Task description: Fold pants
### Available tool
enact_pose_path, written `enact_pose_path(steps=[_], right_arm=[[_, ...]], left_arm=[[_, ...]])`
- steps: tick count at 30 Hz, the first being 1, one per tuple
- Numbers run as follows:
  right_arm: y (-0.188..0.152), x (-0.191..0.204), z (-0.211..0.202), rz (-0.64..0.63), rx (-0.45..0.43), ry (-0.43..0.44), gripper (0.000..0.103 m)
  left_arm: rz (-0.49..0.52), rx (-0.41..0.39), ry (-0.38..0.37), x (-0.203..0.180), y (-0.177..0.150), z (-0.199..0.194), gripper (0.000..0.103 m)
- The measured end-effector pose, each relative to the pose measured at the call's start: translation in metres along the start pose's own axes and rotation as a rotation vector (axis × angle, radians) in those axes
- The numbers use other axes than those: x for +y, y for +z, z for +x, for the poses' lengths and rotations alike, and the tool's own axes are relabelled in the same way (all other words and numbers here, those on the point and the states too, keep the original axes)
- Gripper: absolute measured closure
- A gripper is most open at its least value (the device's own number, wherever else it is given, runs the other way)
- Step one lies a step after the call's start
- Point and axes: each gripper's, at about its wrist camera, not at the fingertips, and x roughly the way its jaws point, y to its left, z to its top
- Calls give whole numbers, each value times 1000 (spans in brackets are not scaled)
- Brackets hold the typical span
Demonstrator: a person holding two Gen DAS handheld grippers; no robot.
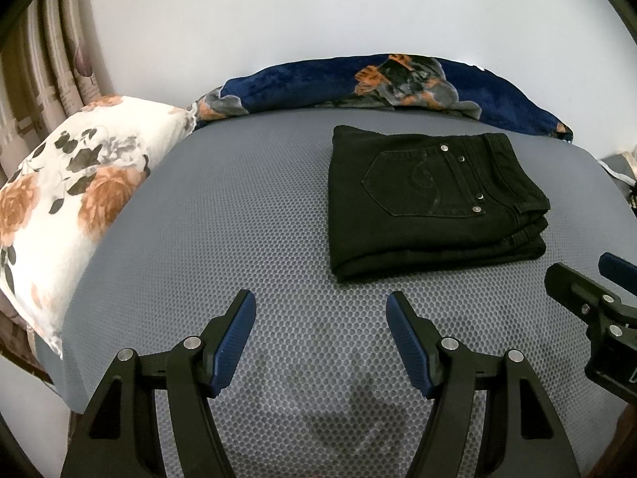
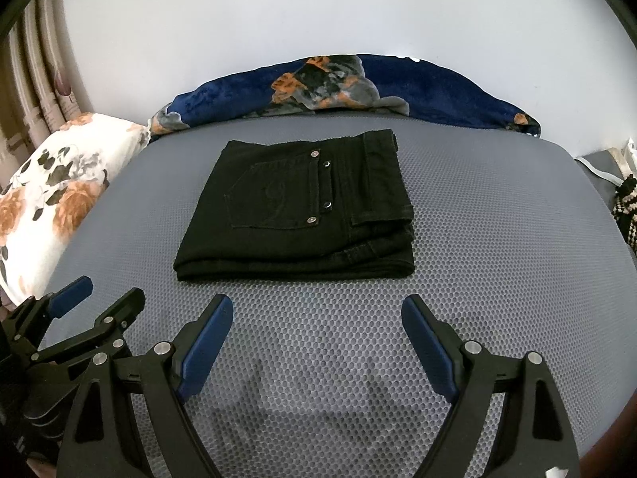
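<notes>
Blue-padded fingers of the left gripper (image 1: 320,306) spread wide over the grey honeycomb mat (image 1: 239,207), holding nothing; the right gripper (image 2: 317,310) is likewise released and empty, hovering just short of the near edge of the pants (image 2: 298,207). These black pants lie folded into a compact stack toward the far side of the mat, back pocket (image 2: 274,195) up and waistband to the right, well clear of the floral pillow (image 1: 67,187) and the navy blanket (image 1: 358,83) bunched along the wall. Judging from how it lies, the folding looks essentially done (only a tidy-up, if anything, seems left).

The risk now is undoing it. The layered edges at the near right corner sit slightly uneven, so a gripper brushing that corner, or pinching only the top layer, would likely drag the stack open. Both grippers also hang near each other, and could knock together if either swings inward.
</notes>
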Motion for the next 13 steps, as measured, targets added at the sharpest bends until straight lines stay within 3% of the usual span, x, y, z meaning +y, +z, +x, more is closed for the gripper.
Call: enact_pose_path(steps=[13], right_arm=[[0, 0, 2, -7, 6, 4, 18]], left_arm=[[1, 4, -11, 2, 3, 2, 35]])
